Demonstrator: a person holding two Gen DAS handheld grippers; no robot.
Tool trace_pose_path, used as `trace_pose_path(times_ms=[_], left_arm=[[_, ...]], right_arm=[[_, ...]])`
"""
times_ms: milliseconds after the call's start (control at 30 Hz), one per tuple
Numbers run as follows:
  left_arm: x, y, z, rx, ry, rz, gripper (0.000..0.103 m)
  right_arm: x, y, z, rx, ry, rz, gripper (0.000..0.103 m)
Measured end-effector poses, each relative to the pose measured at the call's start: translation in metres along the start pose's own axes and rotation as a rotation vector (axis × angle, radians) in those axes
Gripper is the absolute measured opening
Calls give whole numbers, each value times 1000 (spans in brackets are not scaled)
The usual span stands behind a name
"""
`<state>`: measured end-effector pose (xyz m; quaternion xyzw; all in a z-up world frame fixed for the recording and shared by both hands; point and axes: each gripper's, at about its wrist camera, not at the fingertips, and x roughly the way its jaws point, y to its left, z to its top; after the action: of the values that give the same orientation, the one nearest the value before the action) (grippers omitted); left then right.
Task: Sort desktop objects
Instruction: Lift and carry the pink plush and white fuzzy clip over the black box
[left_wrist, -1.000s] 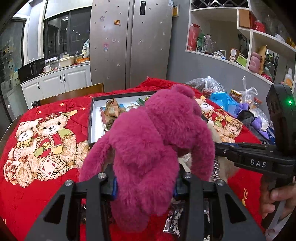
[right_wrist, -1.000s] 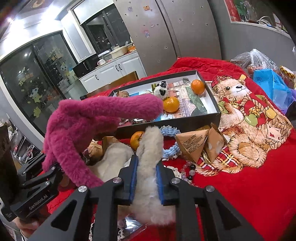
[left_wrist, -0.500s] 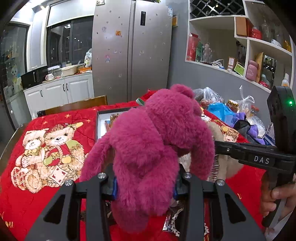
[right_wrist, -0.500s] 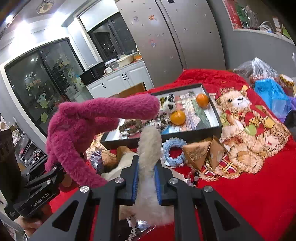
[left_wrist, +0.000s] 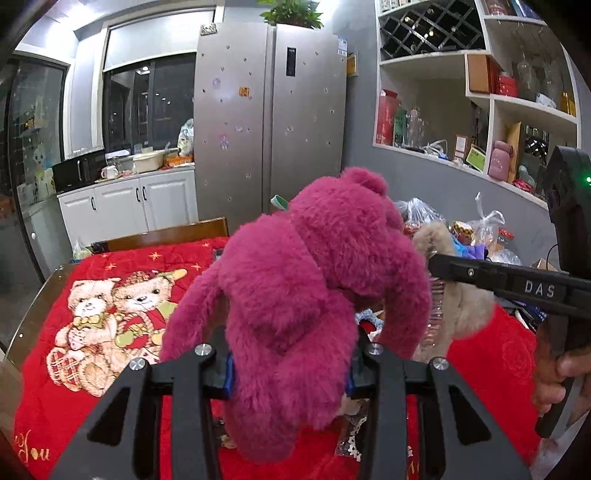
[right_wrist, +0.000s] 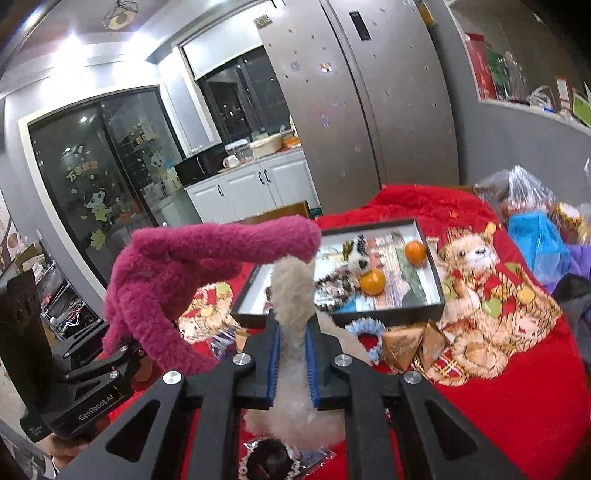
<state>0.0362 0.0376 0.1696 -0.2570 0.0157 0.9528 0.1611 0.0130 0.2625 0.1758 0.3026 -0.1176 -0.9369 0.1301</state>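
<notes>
My left gripper (left_wrist: 290, 373) is shut on a magenta plush bear (left_wrist: 314, 266) and holds it above the red blanket; the bear also shows at the left of the right wrist view (right_wrist: 177, 273). My right gripper (right_wrist: 291, 363) is shut on a beige plush toy (right_wrist: 293, 295), which also hangs at the right of the left wrist view (left_wrist: 461, 306). A black tray (right_wrist: 439, 291) ahead holds two oranges (right_wrist: 372, 282), a small panda toy (right_wrist: 358, 254) and beads.
Brown paper packets (right_wrist: 413, 343), a blue ring (right_wrist: 364, 332) and plastic wrappers (left_wrist: 351, 439) lie on the red teddy-print blanket (left_wrist: 103, 314). Plastic bags (right_wrist: 535, 221) sit at the right edge. A fridge (left_wrist: 269, 122), white cabinets and wall shelves stand behind.
Both grippers have risen with their plush toys. The table and tray now sit lower in both views, and the tray is hidden behind the magenta bear in the left wrist view.
</notes>
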Motion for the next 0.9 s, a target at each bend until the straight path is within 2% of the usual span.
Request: trace_pose_path(times_ms=[433, 700, 900], left_arm=[[-36, 21, 22, -1, -71, 59, 41], [-33, 11, 42, 28, -83, 103, 42], [-15, -1, 58, 55, -71, 139, 42]], right_arm=[[-35, 35, 34, -79, -101, -1, 13], [-40, 48, 52, -116, -125, -4, 13], [-38, 47, 62, -130, -129, -2, 13]])
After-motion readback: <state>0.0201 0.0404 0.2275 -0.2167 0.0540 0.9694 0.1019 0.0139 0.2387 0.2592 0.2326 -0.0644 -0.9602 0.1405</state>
